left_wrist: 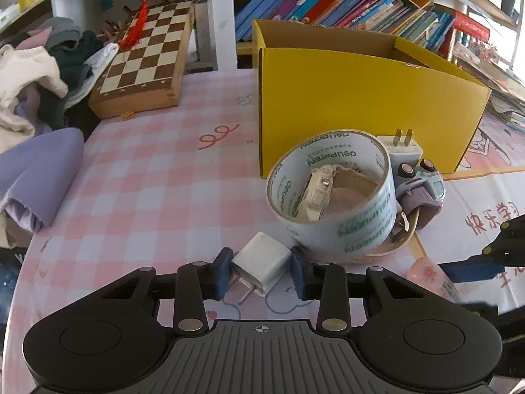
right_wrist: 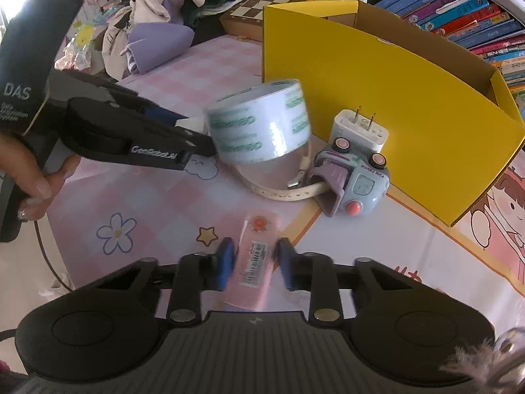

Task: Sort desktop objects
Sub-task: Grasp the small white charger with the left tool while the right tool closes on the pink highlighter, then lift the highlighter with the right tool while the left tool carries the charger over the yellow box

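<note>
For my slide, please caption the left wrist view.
Left gripper grips a white charger beside the tape roll.

a tabletop covered in a pink-and-white checked cloth with cartoon drawings. behind it, a white shelf post and shelves of leaning, colourful books. a wooden chessboard lies at the back left beside heaped clothes. bright daylight enters from the far right.

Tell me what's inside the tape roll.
Inside the tape roll a cream watch leans against the inner wall, its strap running out underneath. Pink tablecloth shows through the core. The near wall hides the watch's lower end.
</note>
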Demonstrator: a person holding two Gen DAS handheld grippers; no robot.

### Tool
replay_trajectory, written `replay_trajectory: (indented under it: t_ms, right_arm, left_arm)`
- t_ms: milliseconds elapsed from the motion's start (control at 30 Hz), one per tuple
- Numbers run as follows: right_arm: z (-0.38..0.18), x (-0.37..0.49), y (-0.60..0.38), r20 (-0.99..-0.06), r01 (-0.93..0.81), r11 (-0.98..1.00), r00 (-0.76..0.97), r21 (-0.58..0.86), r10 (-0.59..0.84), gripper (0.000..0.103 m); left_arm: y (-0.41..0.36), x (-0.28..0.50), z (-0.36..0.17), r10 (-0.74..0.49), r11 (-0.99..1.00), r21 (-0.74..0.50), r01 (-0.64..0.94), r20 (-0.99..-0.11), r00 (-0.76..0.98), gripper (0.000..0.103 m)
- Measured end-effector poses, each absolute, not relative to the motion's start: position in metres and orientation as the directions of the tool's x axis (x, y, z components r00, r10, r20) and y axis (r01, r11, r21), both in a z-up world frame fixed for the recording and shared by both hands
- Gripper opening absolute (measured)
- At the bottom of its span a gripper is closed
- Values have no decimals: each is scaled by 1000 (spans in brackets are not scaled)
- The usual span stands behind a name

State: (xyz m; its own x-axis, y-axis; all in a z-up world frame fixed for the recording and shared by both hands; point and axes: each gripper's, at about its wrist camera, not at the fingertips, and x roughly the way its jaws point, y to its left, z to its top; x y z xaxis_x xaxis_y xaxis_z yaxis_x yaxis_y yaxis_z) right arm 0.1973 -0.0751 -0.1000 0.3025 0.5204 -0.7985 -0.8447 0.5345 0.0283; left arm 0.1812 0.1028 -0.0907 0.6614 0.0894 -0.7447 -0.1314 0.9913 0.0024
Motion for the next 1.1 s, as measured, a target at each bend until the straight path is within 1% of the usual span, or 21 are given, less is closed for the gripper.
replay_trajectory:
  t_ms: [233, 433, 667, 1100]
  right_arm:
    - [-97, 207, -90, -799, -820, 572, 321, 34, 509, 23]
    - [-95, 218, -103, -795, -793, 608, 340, 44, 502, 23]
    - [-90, 225, -116, -791, -776, 628, 345, 62, 505, 23]
    - [-73, 226, -133, -763, -760, 646, 372, 77, 529, 23]
  left_arm:
    - [109, 159, -82, 110, 977, -40, -209, -745, 658, 35]
    - [111, 144, -71, 140, 966, -42, -254, -742, 656, 35]
    - [103, 138, -59, 148, 967, -33, -253, -736, 661, 35]
    - [87, 137, -25, 151, 976, -12, -219, -689, 709, 35]
